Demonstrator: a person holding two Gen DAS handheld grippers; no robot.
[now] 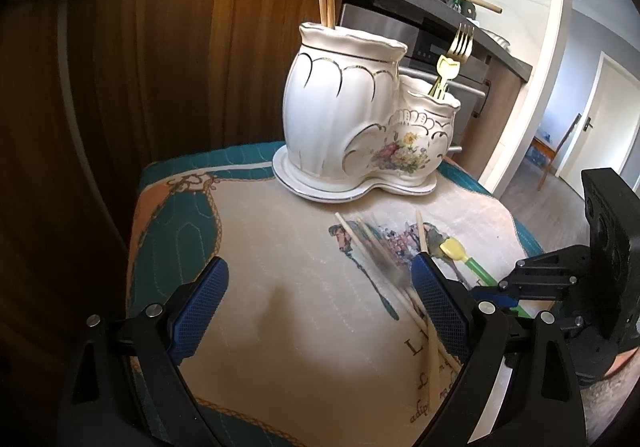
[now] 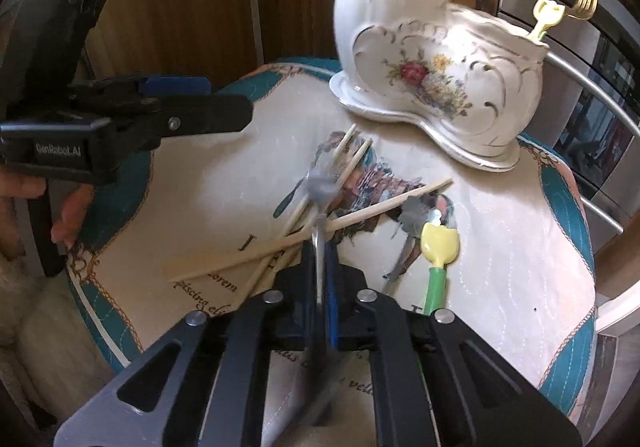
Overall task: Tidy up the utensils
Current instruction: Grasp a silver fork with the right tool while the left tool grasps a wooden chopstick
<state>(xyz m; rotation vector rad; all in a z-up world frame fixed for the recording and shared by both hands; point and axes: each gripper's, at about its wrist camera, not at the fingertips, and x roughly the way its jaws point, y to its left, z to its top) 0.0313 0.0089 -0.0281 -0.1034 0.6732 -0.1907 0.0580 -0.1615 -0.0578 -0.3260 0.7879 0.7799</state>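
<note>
My right gripper (image 2: 320, 259) is clenched on what looks like a blurred metal fork (image 2: 319, 199), its handle running straight out ahead over the chopsticks (image 2: 304, 243), and the ceramic holder (image 2: 432, 59) stands beyond, up and to the right, nearer me than my idle, spread left gripper (image 1: 320, 307).

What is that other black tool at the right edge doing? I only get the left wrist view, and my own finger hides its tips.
Observer: The right gripper has its fingers shut on the thin handle of a silver utensil that lies across the loose chopsticks.
Operator: Any more silverware behind my finger?
Observer: Yes, a second grey utensil lies right beside the yellow-headed green utensil.
Operator: Who carries my tool?
Observer: A person's bare hand is wrapped around the black handle of the left gripper.
</note>
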